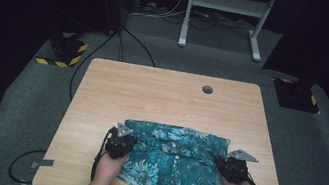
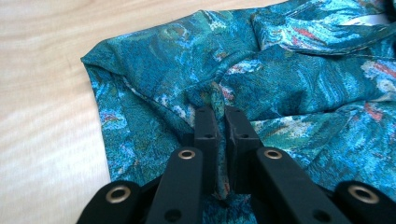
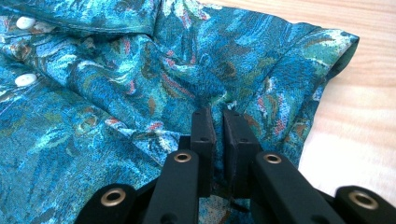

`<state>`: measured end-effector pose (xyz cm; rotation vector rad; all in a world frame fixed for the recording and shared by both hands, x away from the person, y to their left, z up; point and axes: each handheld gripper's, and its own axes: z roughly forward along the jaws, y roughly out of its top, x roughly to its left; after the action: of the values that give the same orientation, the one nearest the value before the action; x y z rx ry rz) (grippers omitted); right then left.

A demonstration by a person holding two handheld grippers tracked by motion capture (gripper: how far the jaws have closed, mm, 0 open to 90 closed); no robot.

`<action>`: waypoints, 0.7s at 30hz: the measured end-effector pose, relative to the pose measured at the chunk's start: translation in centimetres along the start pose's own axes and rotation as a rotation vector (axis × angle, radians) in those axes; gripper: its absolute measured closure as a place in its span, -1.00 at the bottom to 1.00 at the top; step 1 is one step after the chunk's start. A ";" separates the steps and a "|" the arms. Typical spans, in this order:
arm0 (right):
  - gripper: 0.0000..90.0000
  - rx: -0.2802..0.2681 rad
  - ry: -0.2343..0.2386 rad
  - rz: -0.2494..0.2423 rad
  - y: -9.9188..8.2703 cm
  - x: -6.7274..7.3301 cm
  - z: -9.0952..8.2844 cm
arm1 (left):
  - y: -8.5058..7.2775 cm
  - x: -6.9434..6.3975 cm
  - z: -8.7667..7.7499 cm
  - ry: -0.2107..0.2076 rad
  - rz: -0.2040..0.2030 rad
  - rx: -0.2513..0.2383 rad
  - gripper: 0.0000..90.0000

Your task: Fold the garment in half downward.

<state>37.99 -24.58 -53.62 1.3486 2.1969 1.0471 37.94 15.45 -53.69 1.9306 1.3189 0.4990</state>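
While the shirt lies bunched at the lower centre of the tabletop, the left claw pinches a fold at its left edge and the right claw pinches one at its right edge.

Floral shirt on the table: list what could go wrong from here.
1. Both the left gripper and right gripper pinch only a thin ridge of the shirt; it may slip out.
2. The white buttons could snag if pulled.
3. Uneven pulling might bunch the fold.

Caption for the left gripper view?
Left gripper shut on a fold of the teal floral shirt lying on the table.
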 end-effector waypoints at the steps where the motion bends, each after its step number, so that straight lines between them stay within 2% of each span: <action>1: 0.87 0.001 -0.001 0.001 0.2 -0.1 0.1 | 0.3 0.2 0.3 -0.003 -0.008 0.000 0.89; 6: 0.86 0.006 0.001 0.011 0.7 -0.7 0.6 | 0.7 0.5 0.7 -0.009 -0.023 0.004 0.86; 9: 0.79 0.003 0.015 0.021 0.7 -0.9 0.6 | 0.6 0.6 0.5 -0.015 -0.036 0.001 0.82; 11: 0.65 0.012 0.032 0.035 0.8 -0.9 0.5 | 0.5 0.7 0.4 -0.023 -0.047 0.004 0.66; 14: 0.59 0.013 0.033 0.034 0.9 -0.8 0.4 | 0.4 0.7 0.1 -0.029 -0.053 -0.007 0.41; 15: 0.48 0.002 0.038 0.037 1.1 -0.5 0.1 | 0.6 0.7 -0.3 -0.035 -0.056 -0.030 0.36; 18: 0.37 -0.028 0.039 0.024 1.6 -0.2 -0.6 | 0.9 0.7 -0.7 -0.047 -0.065 -0.053 0.11; 19: 0.34 -0.036 0.042 0.024 1.8 -0.1 -0.8 | 1.6 0.5 -1.2 -0.042 -0.070 -0.079 0.04; 20: 0.34 -0.036 0.042 0.024 1.8 -0.1 -0.8 | 1.6 0.5 -1.2 -0.042 -0.070 -0.079 -0.03; 21: 0.27 -0.053 0.052 0.012 2.4 0.4 -1.3 | 2.2 0.3 -1.6 -0.047 -0.068 -0.100 -0.06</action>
<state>38.48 -24.13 -50.93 1.3269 2.1846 1.1486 38.36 15.85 -51.05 1.7990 1.3010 0.4743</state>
